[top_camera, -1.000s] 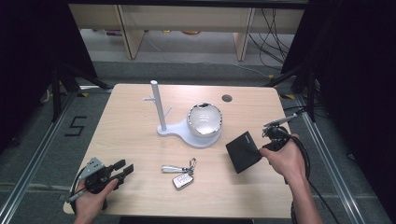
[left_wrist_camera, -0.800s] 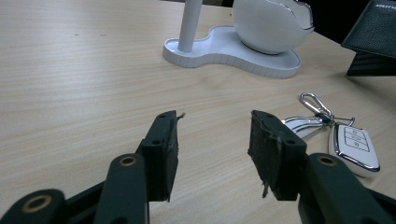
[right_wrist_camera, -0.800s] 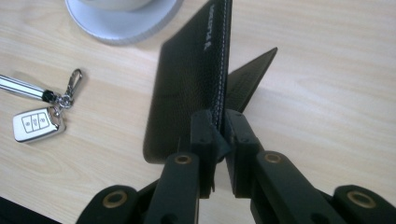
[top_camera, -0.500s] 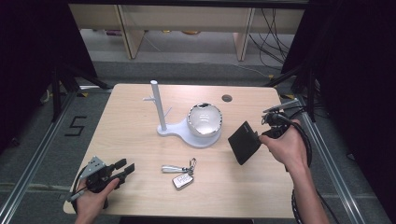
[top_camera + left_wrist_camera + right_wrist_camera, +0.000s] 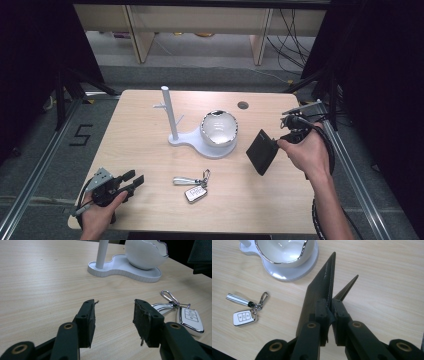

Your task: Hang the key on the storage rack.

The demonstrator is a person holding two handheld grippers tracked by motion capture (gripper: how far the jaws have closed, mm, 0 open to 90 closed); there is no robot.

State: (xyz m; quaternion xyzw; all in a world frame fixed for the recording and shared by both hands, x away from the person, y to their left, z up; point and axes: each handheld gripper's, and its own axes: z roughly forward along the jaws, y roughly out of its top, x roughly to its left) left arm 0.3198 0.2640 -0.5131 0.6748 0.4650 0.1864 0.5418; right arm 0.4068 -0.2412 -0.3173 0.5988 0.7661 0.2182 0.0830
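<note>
Right gripper view: the right claw [image 5: 329,311] is pinching the black wallet [image 5: 319,290] by its edge, tilting it clear of the desk [image 5: 387,277]; the left claw [image 5: 113,317] is resting open.

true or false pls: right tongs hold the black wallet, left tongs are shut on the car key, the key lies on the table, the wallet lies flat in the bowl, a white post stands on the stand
1. The right tongs grip the black wallet. True.
2. The left tongs are shut on the car key. False: they stand open with nothing between them, and the key lies apart from them.
3. The car key lies on the table. True.
4. The wallet lies flat in the bowl. False: it is held tilted above the table, beside the bowl.
5. A white post stands upright on the white stand. True.
</note>
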